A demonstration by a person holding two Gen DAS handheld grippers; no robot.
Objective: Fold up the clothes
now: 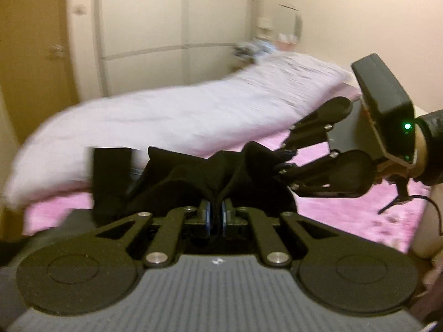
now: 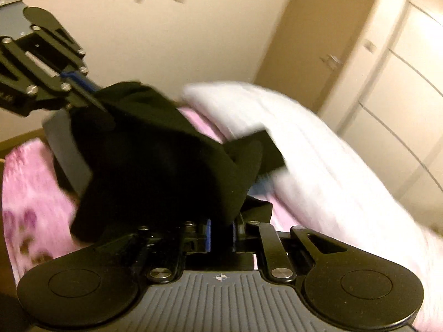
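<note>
A black garment (image 1: 193,177) hangs bunched in the air above the pink bed cover (image 1: 346,210). My left gripper (image 1: 216,215) is shut on one edge of it, blue pads pinching the cloth. In the same view my right gripper (image 1: 279,163) comes in from the right, shut on another part of the cloth. In the right wrist view the black garment (image 2: 155,166) fills the middle, my right gripper (image 2: 221,235) pinches it at the bottom, and my left gripper (image 2: 91,88) holds it at the upper left. A person's hand (image 1: 420,152) grips the right tool.
A long white folded duvet (image 1: 166,116) lies across the bed behind the garment. A pale wardrobe (image 1: 171,27) and a wooden door (image 1: 33,41) stand beyond it. A small shelf with clutter (image 1: 254,49) sits at the far wall. The picture is blurred by motion.
</note>
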